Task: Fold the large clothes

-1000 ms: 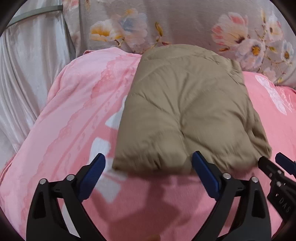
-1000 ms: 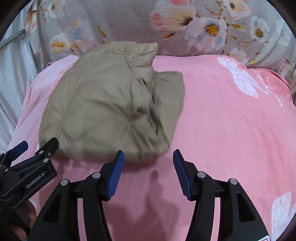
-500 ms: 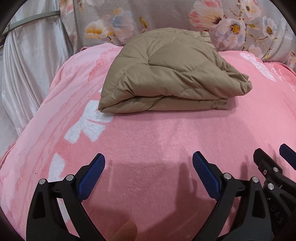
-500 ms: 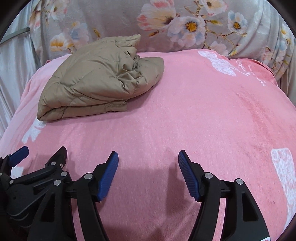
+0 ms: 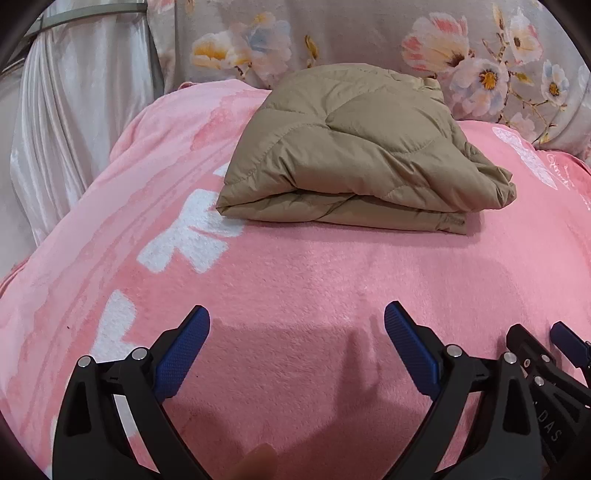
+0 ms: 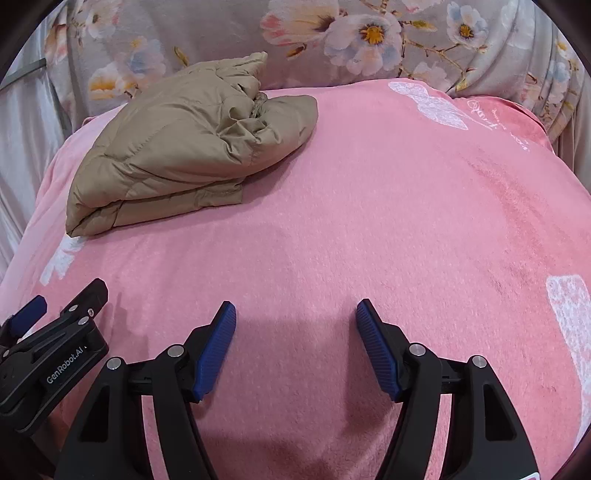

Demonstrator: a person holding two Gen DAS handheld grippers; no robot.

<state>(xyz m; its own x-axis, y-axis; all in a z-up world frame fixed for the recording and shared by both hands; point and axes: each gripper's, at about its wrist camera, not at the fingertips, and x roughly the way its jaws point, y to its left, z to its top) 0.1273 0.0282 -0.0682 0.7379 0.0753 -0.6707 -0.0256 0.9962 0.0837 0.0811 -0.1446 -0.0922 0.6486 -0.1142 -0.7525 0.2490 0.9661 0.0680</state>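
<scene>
A tan quilted puffer jacket [image 5: 354, 147] lies folded into a thick bundle on the pink blanket [image 5: 295, 280]; the right wrist view has the jacket [image 6: 184, 147] at upper left. My left gripper [image 5: 297, 325] hovers open over bare blanket, well short of the jacket's near edge, nothing between its blue pads. My right gripper [image 6: 295, 317] is also open and empty, over the blanket to the right of the jacket. Each gripper shows at the edge of the other's view.
The pink blanket [image 6: 406, 221] with white prints covers a bed. A grey floral fabric [image 5: 369, 33] runs along the back. A pale satin curtain [image 5: 66, 122] hangs at the left, past the bed's edge.
Both grippers pulled back from the jacket's near edge, which was right at the fingertips a second ago. The jacket now lies farther off, untouched. The right jaws widened a little.
</scene>
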